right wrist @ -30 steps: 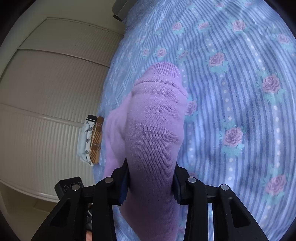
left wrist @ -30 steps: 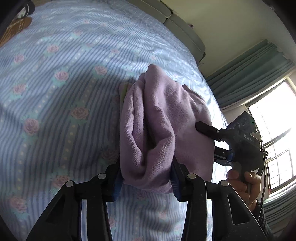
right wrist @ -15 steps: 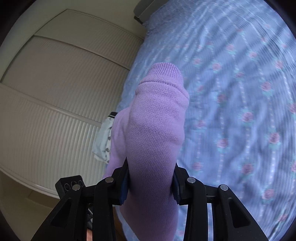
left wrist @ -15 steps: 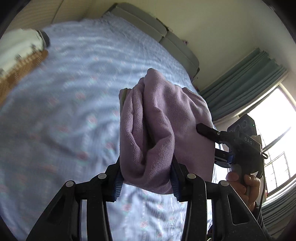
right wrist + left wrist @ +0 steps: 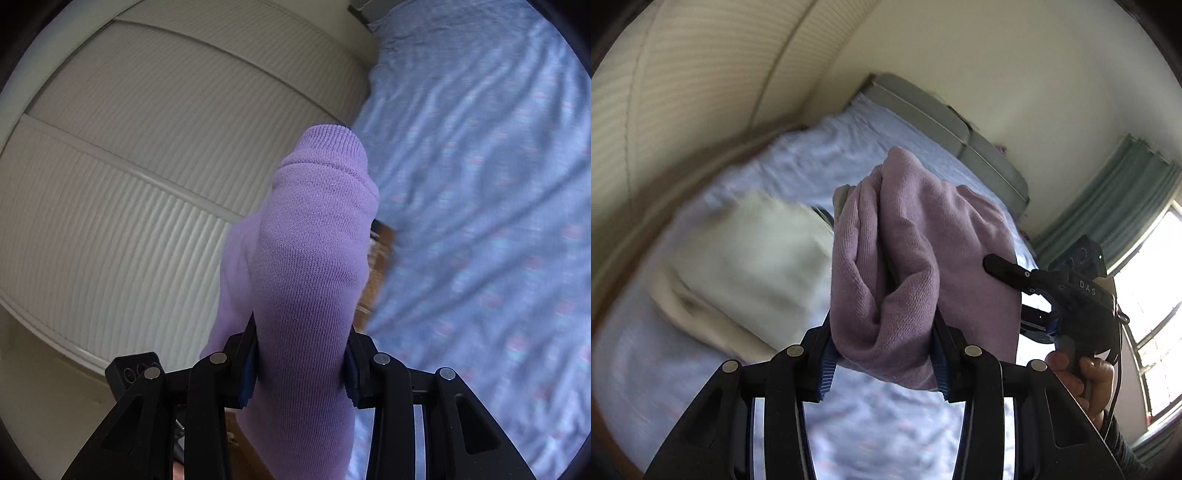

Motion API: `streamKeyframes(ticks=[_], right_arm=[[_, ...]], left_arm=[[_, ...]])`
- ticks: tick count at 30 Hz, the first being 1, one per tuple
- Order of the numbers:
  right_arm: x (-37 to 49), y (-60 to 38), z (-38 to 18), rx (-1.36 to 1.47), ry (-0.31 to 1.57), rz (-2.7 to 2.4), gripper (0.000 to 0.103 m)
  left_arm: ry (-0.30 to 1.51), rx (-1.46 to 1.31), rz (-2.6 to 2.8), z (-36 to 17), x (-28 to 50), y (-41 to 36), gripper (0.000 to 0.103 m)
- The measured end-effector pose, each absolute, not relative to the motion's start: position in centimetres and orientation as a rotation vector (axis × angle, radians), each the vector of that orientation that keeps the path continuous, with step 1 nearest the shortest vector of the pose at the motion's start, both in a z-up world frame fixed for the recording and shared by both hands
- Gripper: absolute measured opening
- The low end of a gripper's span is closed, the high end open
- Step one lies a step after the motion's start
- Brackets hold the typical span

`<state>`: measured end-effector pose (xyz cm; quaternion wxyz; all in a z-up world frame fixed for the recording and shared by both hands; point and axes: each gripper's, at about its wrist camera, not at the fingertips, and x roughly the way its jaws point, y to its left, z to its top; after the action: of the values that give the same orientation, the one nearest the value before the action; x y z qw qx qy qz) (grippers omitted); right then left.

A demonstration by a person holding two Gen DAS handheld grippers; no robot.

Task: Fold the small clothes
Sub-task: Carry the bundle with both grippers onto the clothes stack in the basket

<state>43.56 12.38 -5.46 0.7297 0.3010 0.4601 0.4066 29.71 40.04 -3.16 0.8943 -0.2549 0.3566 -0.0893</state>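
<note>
A folded lilac knit garment (image 5: 908,258) is held in the air above the bed. My left gripper (image 5: 884,354) is shut on its bunched lower folds. My right gripper (image 5: 301,369) is shut on the garment's other end (image 5: 310,266), whose ribbed cuff points up and away. In the left wrist view the right gripper (image 5: 1015,295) shows at the right, its fingers (image 5: 1004,269) against the cloth, a hand beneath it.
The bed with a blue striped rose-print sheet (image 5: 480,184) lies below. A pale folded cloth pile (image 5: 750,258) lies on the bed at the left, blurred. A ribbed white wardrobe (image 5: 129,184) is on the left, a grey headboard (image 5: 960,129) and green curtains (image 5: 1115,206) beyond.
Both grippers have lifted the garment and swung it toward the wardrobe side; the views have tilted up and are blurred. The pale cloth pile has come into the left view. Both grips are unchanged.
</note>
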Motion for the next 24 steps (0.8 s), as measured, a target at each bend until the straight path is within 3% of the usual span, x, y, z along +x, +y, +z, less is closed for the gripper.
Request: streamKeyframes(ticks=[8, 16, 21, 24], right_arm=[[46.2, 24.0, -8.6, 0.762, 1.014, 0.906, 0.039], [47.6, 26.3, -15.6, 0.805, 1.147, 0.781, 0.039], [47.6, 26.2, -15.8, 0.762, 1.126, 0.782, 0.04], [47.4, 26.4, -15.3, 0.747, 1.112, 0.792, 0.045]], left_arm=[[0.781, -0.494, -0.148, -5.0, 34.2, 51.2, 0.043], [0.863, -0.603, -0.153, -14.0, 36.1, 53.3, 0.046], [0.85, -0.583, -0.14, -14.6, 35.6, 53.2, 0.048], [0.84, -0.545, -0.131, -13.6, 35.5, 52.9, 0.054]])
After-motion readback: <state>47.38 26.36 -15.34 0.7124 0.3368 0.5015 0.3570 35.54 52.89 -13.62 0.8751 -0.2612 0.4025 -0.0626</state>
